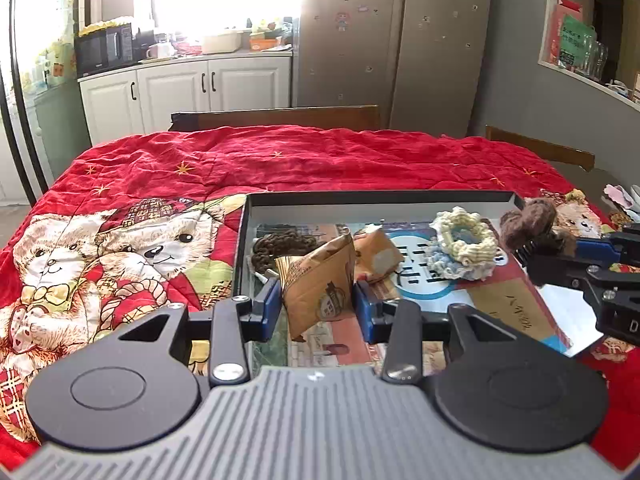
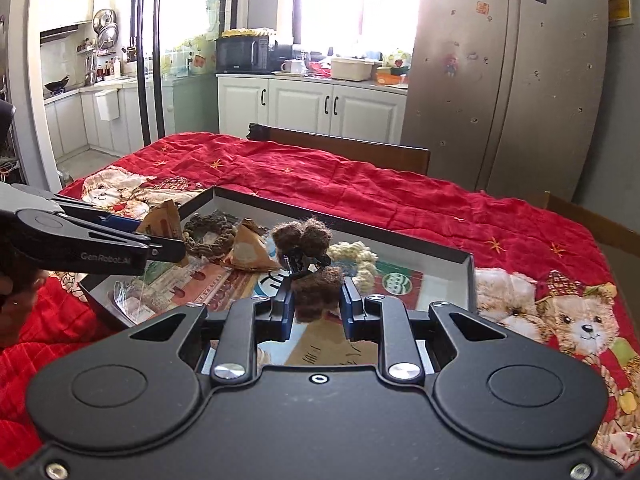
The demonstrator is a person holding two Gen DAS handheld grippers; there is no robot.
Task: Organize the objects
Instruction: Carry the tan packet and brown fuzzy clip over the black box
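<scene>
Left gripper (image 1: 316,304) pinching packet (image 1: 320,284), right gripper (image 2: 316,304) pinching brown clip (image 2: 310,264); both hovering over tray (image 1: 376,197), directly below.

The desk (image 1: 304,160) is covered with a wrinkled red quilt (image 1: 160,184) that has printed teddy bears and small gold stars. A shallow dark tray (image 1: 376,197) lies directly on the quilt. The largest bear print is left of the tray, and another bear print is at the right of the tray.
</scene>
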